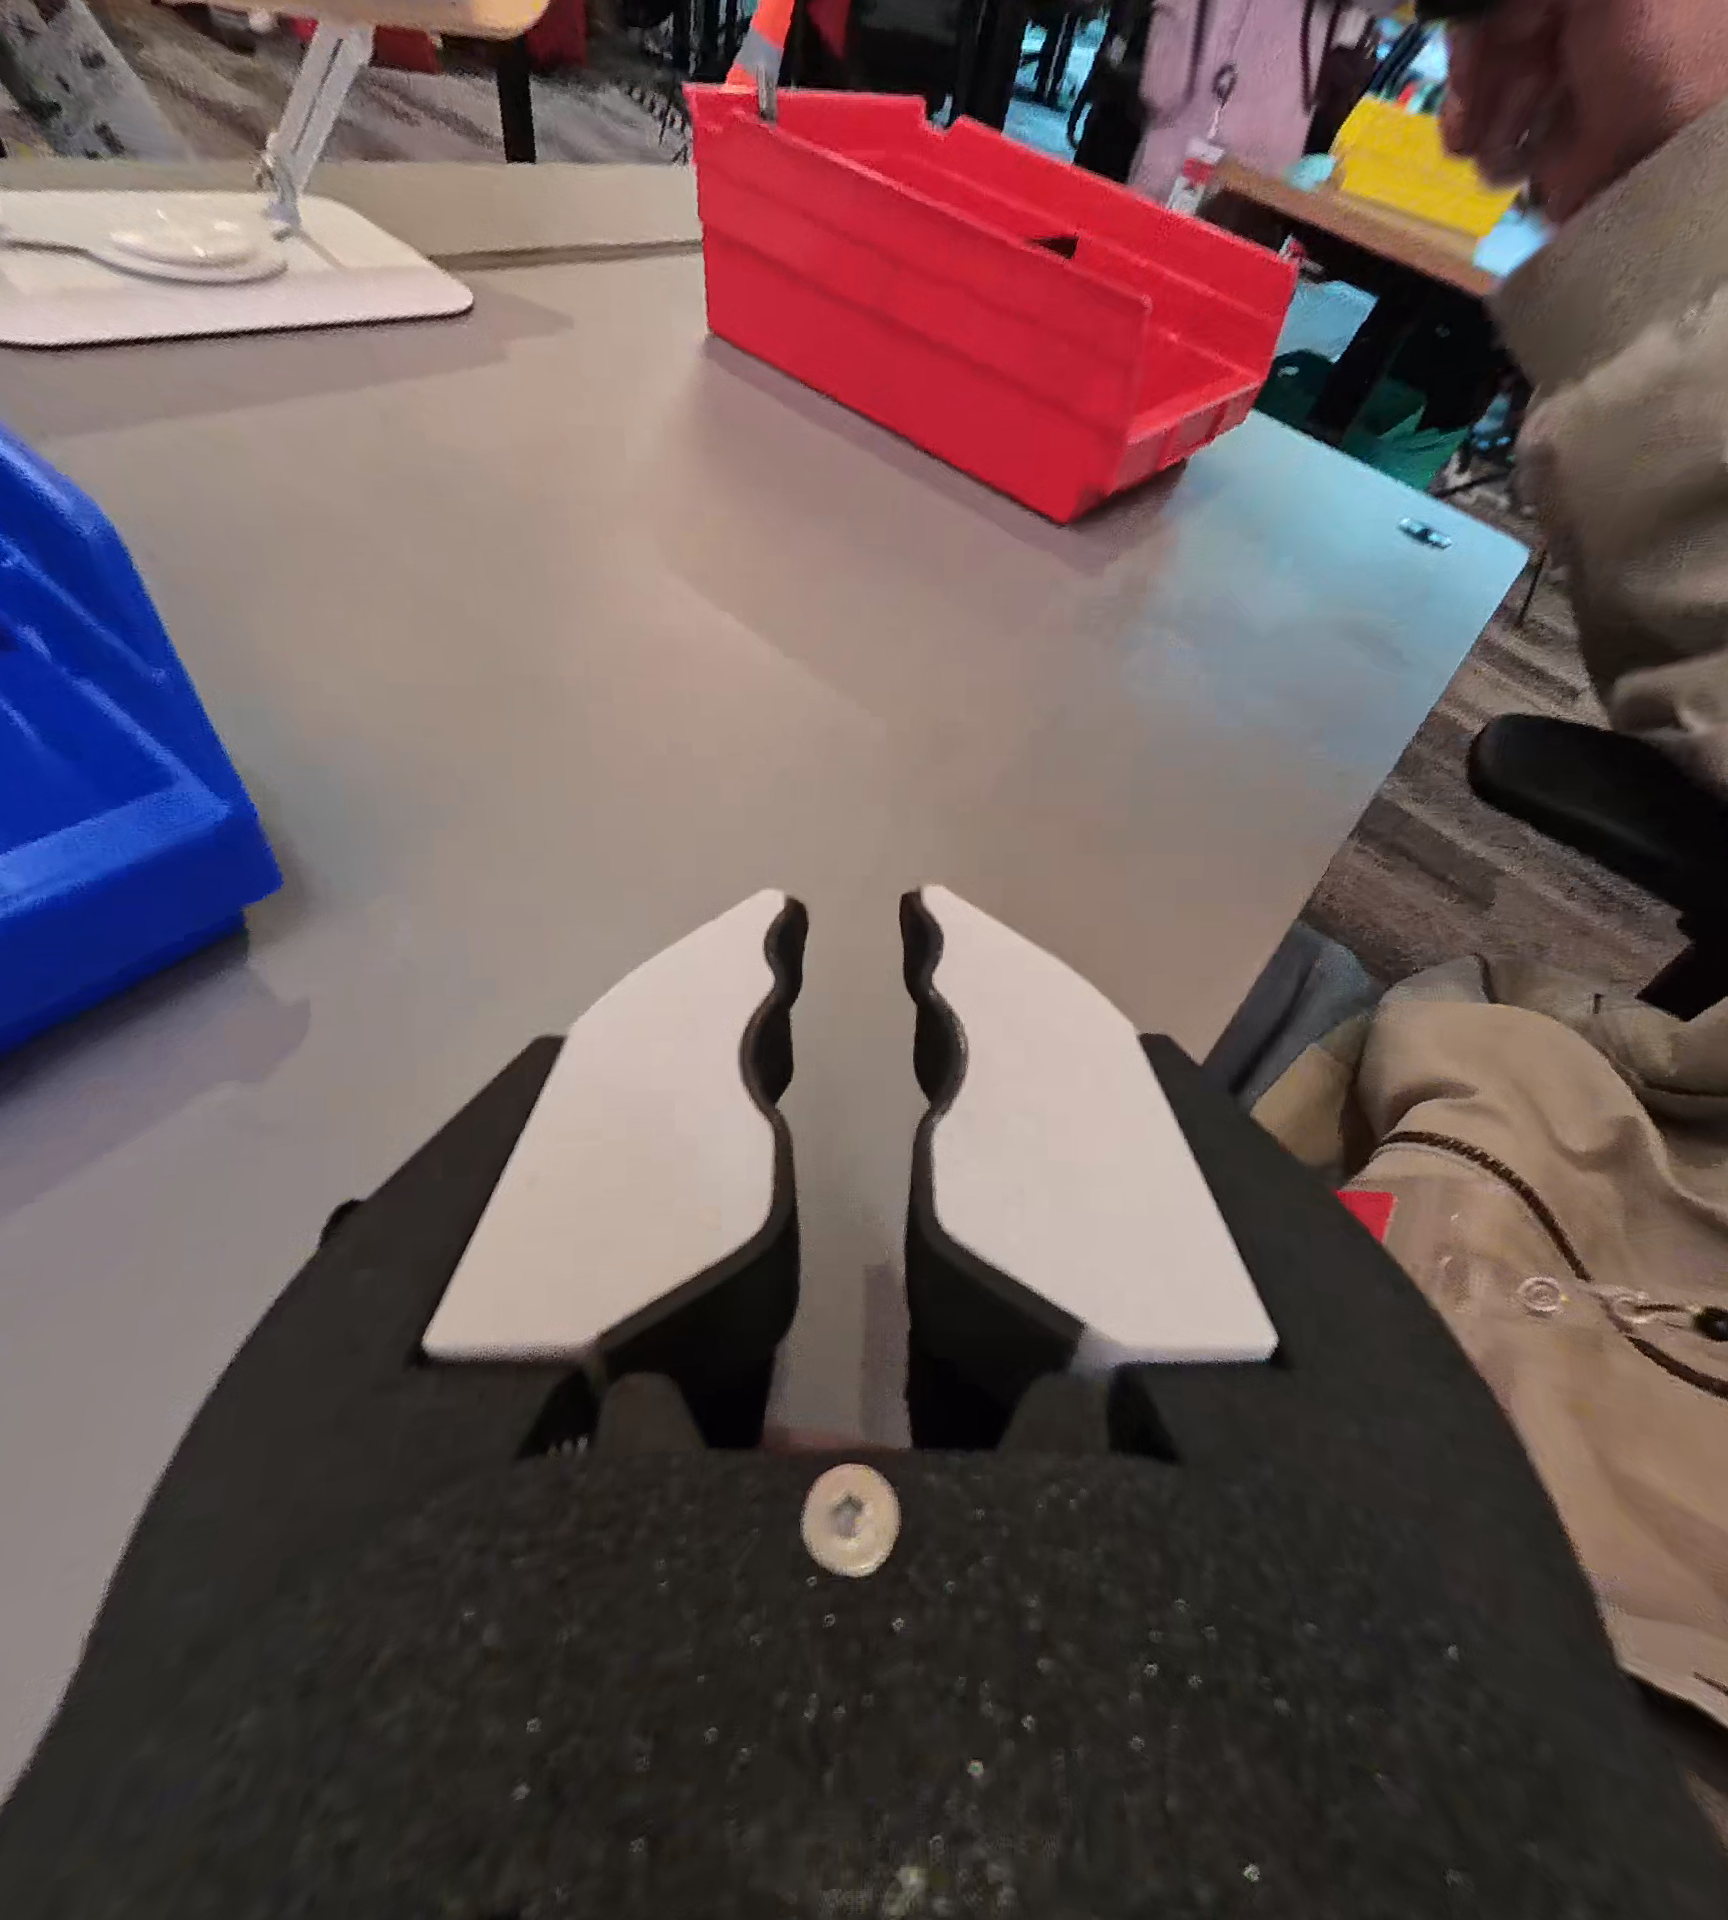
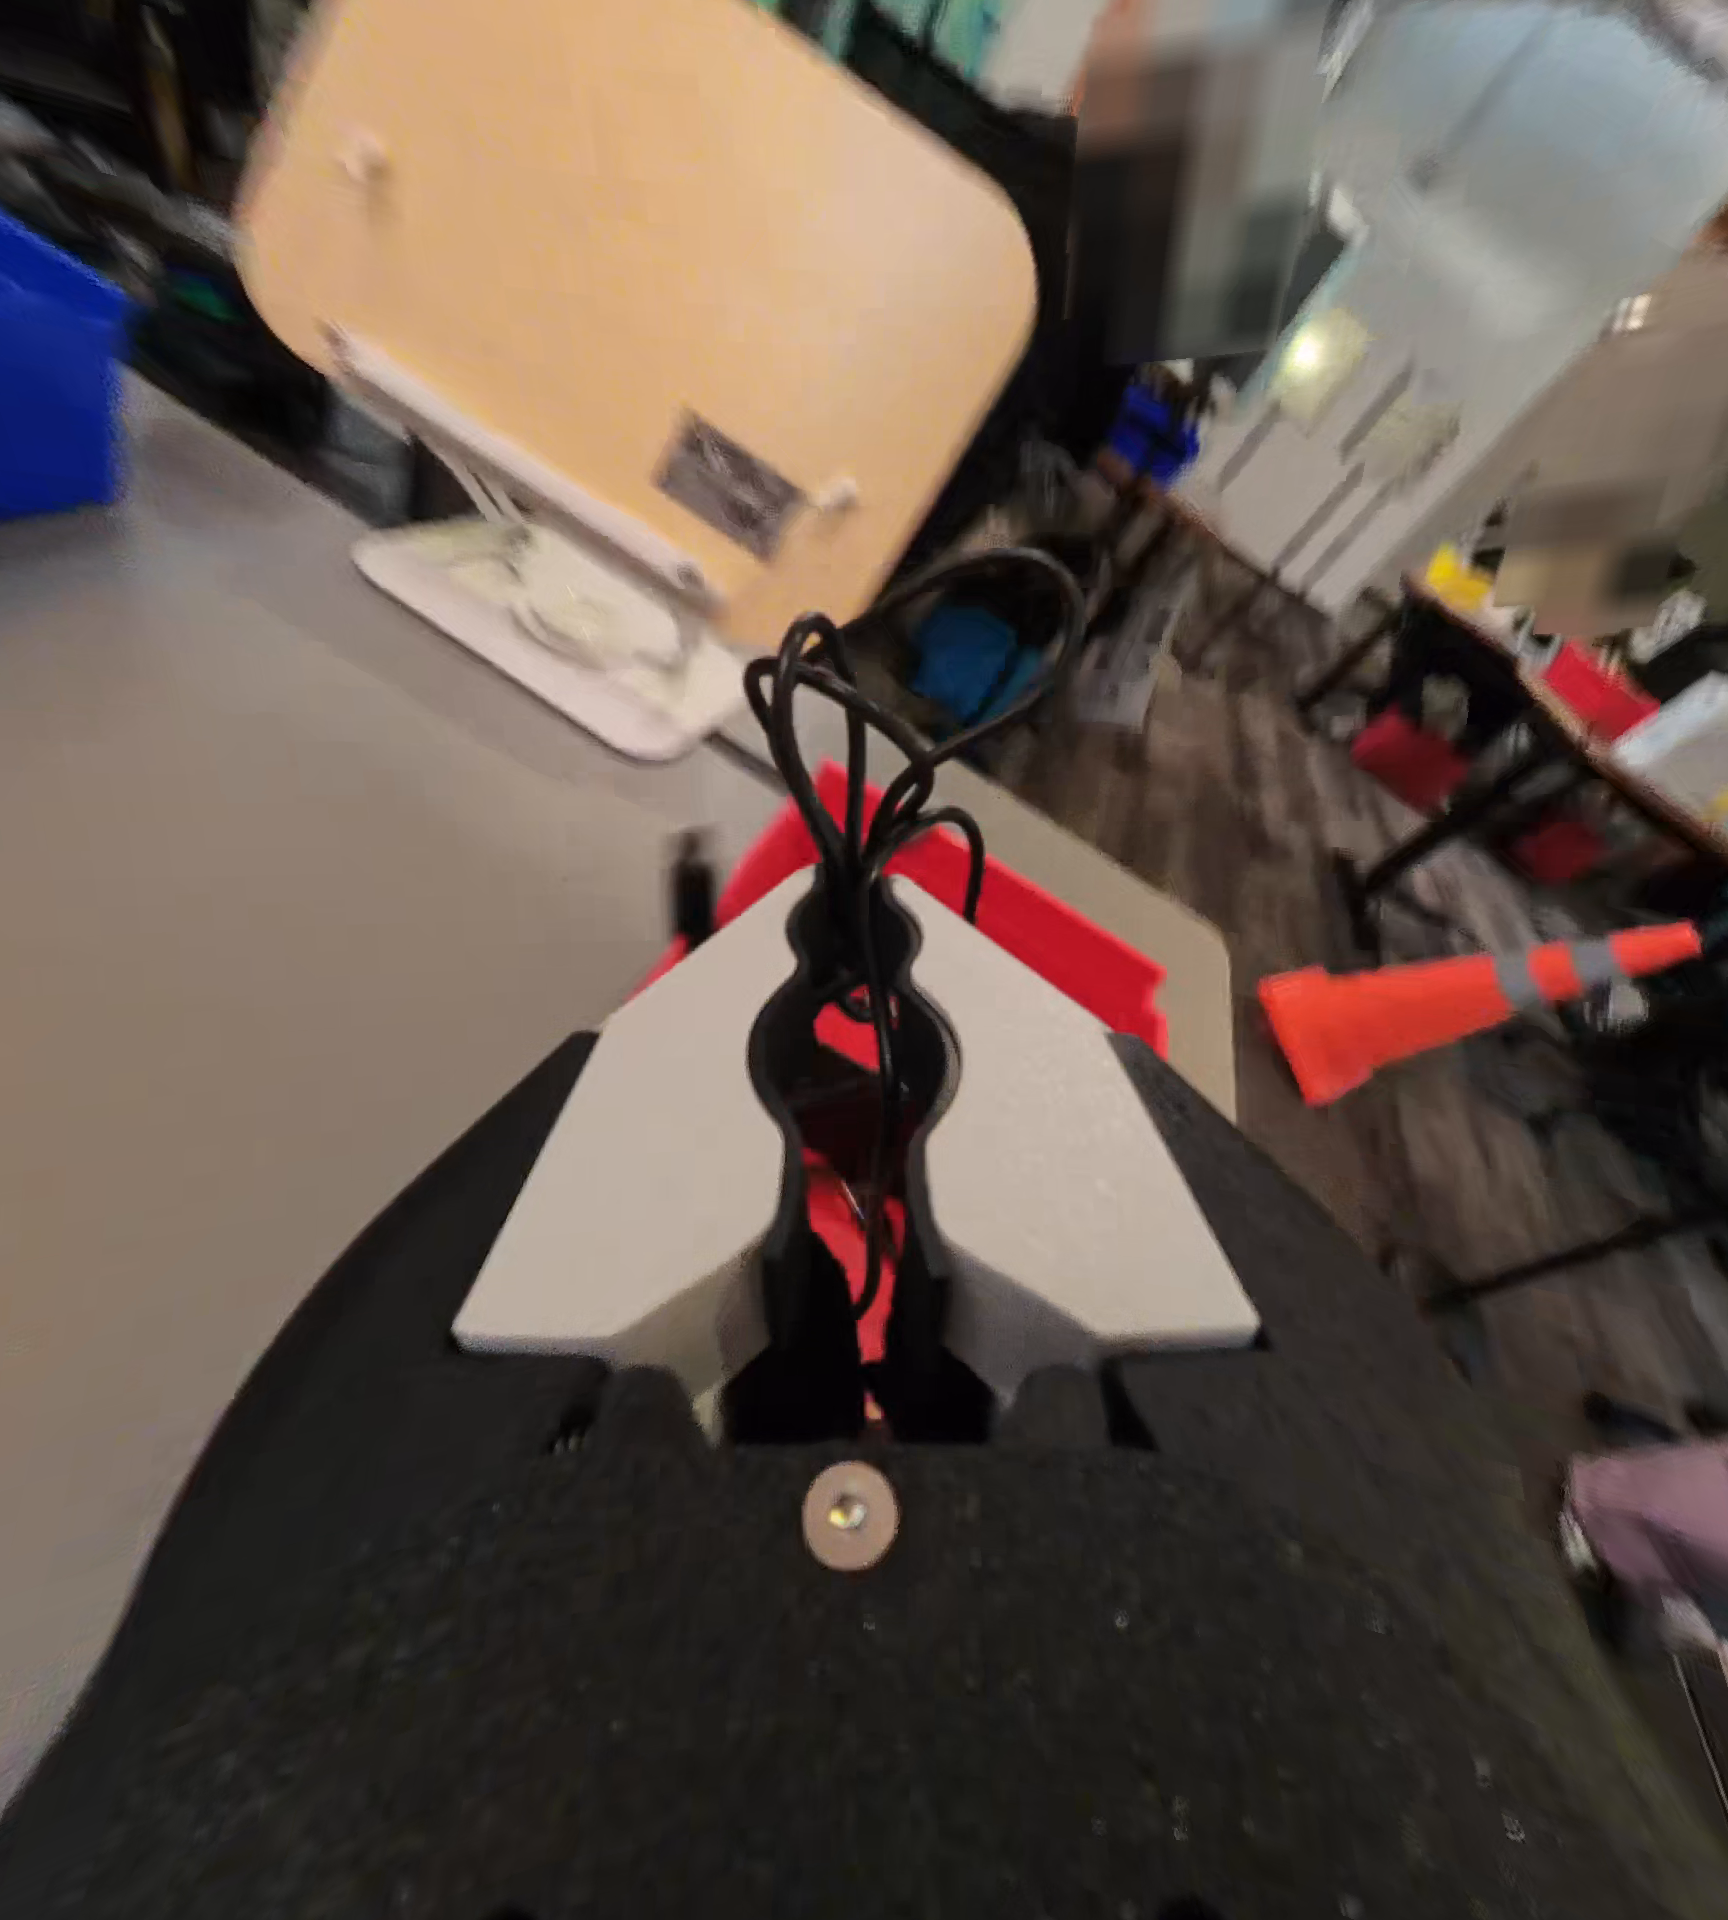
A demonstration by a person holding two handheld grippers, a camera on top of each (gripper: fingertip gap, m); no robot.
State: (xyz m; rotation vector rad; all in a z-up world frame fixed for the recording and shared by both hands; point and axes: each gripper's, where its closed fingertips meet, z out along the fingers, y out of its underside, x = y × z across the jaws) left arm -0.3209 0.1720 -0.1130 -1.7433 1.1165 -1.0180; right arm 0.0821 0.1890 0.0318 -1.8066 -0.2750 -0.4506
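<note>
A bundle of thin black cable [image 2: 844,831] is pinched between the fingers of the right claw [image 2: 852,914], its loops rising toward 12 o'clock above the red bin [image 2: 1047,935]. The left claw [image 1: 852,914] is held slightly spread and empty over the grey bench [image 1: 579,644], with the red bin [image 1: 943,312] seen at 12 o'clock and a blue bin [image 1: 39,790] at 9 o'clock.
</note>
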